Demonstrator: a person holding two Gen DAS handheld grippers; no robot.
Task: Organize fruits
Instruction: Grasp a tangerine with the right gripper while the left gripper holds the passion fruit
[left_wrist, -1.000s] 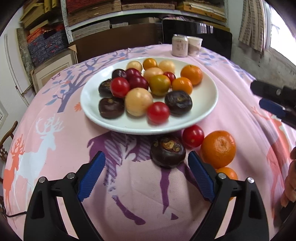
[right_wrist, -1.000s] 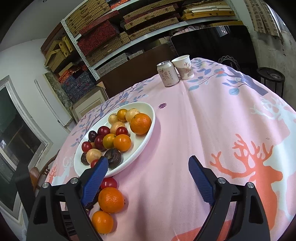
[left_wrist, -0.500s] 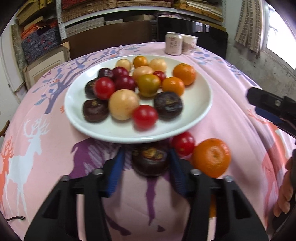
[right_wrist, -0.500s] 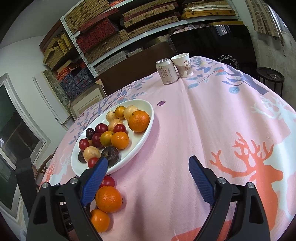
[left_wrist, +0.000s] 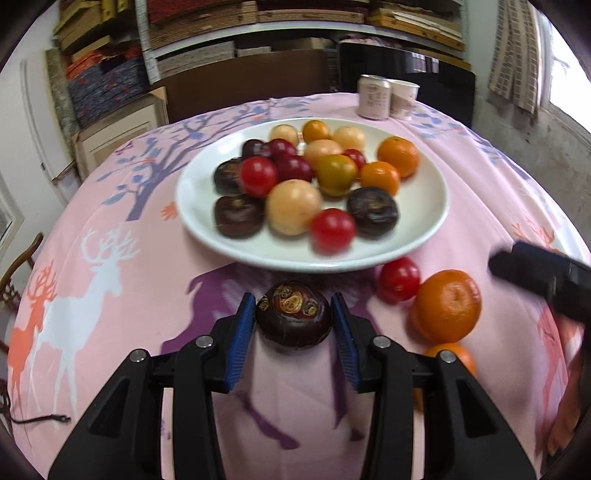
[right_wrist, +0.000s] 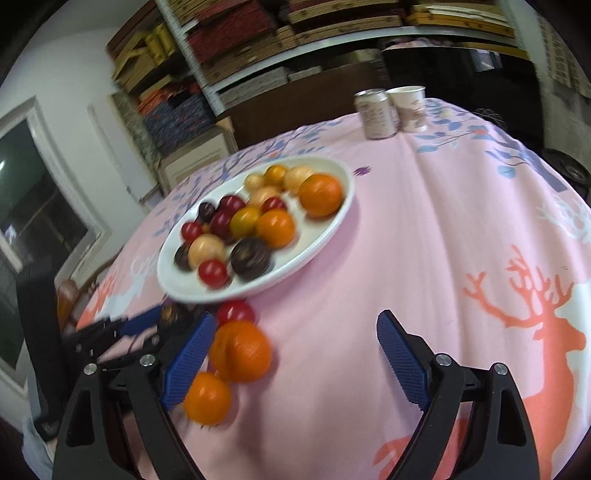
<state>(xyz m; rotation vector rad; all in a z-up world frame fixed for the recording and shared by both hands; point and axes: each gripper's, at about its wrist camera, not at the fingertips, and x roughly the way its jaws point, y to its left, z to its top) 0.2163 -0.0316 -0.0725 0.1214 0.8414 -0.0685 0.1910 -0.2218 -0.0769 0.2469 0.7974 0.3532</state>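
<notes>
- The left claw (left_wrist: 293, 323) was wide open a sec ago w/ the dark fruit (left_wrist: 293, 318) lying loose btwn its blue pads. Its jaws have just been closing, and now both pads press on the fruit's sides. So it's grasping the dark fruit.
- The fruit still sits low on the pink desk (left_wrist: 110, 332), just in front of the white plate (left_wrist: 436, 206). Can't tell if it's lifted yet. Prob not.
- The plate looks closer and bigger in the left view than before, so the left claw slid in toward it as it shut.
- The right claw (right_wrist: 291, 352) is still released, w/ nothing btwn its pads. It has drifted left. The big orange (right_wrist: 242, 350) is now just beside its left pad, and the small orange (right_wrist: 207, 397) is right by it too.
- The red tomato (right_wrist: 236, 312) sits btwn the big orange and the plate's rim.
- What it means: the grab step looks done for the dark fruit. Next is prob lift it and set it on the plate w/ the other dark ones.
- 4 fruits are still off the plate, so the job is partly done.
- The right claw looks to be lining up on the oranges next.
</notes>
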